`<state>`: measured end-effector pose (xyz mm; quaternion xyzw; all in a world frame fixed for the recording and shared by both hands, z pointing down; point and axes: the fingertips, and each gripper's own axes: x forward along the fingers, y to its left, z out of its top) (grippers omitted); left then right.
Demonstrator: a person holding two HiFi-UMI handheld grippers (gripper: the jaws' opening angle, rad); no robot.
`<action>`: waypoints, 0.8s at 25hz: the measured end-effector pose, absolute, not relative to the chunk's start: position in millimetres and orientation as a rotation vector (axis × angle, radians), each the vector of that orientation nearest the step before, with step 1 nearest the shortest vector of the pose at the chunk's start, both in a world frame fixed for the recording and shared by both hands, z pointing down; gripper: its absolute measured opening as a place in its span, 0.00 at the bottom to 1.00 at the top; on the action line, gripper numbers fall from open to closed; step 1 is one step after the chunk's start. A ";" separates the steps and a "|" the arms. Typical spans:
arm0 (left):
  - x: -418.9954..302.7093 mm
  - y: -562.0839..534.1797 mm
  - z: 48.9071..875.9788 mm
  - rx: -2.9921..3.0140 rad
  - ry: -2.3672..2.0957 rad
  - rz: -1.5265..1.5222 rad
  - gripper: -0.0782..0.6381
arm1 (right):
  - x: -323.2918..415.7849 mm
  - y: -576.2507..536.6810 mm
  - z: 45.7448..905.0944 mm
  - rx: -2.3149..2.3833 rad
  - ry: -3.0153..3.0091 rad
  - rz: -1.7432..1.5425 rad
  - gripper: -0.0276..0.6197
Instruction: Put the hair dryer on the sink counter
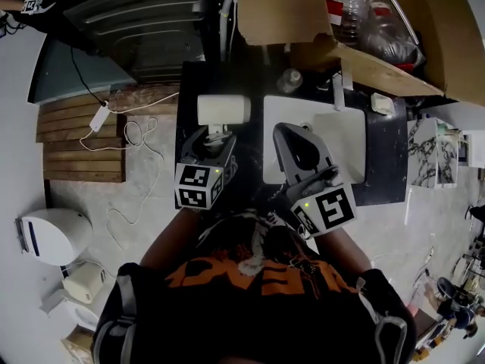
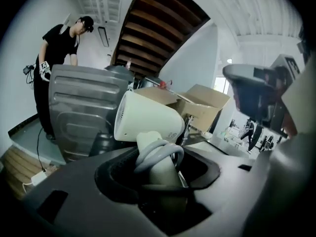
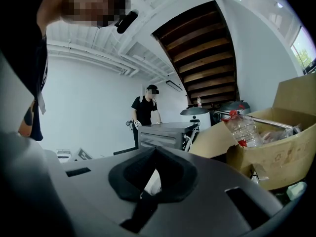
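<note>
Hair dryer [image 1: 223, 110], one, clamped in left gripper [image 1: 215, 133]; right gripper [image 1: 286, 131] closed.

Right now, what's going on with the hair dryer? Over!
Left gripper shut on hair dryer handle. Right gripper shut, empty. Hair dryer over black counter, left of sink. Cardboard box behind, apart.

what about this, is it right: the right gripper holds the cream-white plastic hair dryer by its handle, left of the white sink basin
No. The left gripper holds the cream-white plastic hair dryer by its handle, left of the white sink basin. The left gripper view shows the handle between its jaws.
</note>
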<state>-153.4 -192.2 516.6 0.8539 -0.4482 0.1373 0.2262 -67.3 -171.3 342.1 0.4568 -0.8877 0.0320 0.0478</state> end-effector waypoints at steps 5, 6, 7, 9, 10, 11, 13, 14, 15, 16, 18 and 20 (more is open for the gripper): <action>-152.9 -201.2 561.4 2.250 -1.199 0.497 0.47 | -66.4 -173.8 341.4 1.403 -2.708 0.093 0.06; -152.4 -203.1 567.4 2.226 -1.184 0.510 0.47 | -65.7 -174.4 342.1 1.406 -2.706 0.096 0.06; -151.8 -205.0 572.7 2.204 -1.170 0.520 0.47 | -65.0 -174.8 342.9 1.410 -2.706 0.099 0.06; -152.6 -208.3 582.0 2.168 -1.159 0.542 0.47 | -64.0 -175.1 344.5 1.416 -2.705 0.116 0.06; -154.2 -209.6 586.4 2.152 -1.163 0.554 0.47 | -63.8 -174.8 345.5 1.417 -2.704 0.127 0.06; -156.5 -210.6 590.7 2.136 -1.169 0.566 0.47 | -63.8 -174.4 346.4 1.415 -2.702 0.135 0.06; -161.2 -212.7 599.3 2.106 -1.180 0.585 0.47 | -64.0 -174.4 345.8 1.416 -2.706 0.138 0.06; -163.2 -213.8 603.3 2.095 -1.185 0.595 0.47 | -64.0 -174.9 345.0 1.420 -2.711 0.136 0.06; -165.0 -214.6 607.0 2.084 -1.188 0.605 0.47 | -63.7 -175.4 344.5 1.422 -2.714 0.134 0.06; -166.6 -215.0 610.5 2.076 -1.191 0.615 0.47 | -63.3 -175.5 344.5 1.421 -2.714 0.131 0.06; -169.1 -214.8 616.6 2.063 -1.196 0.633 0.47 | -62.3 -175.5 343.7 1.426 -2.720 0.122 0.06; -171.5 -213.4 622.5 2.049 -1.198 0.653 0.47 | -61.4 -175.3 343.7 1.436 -2.722 0.134 0.06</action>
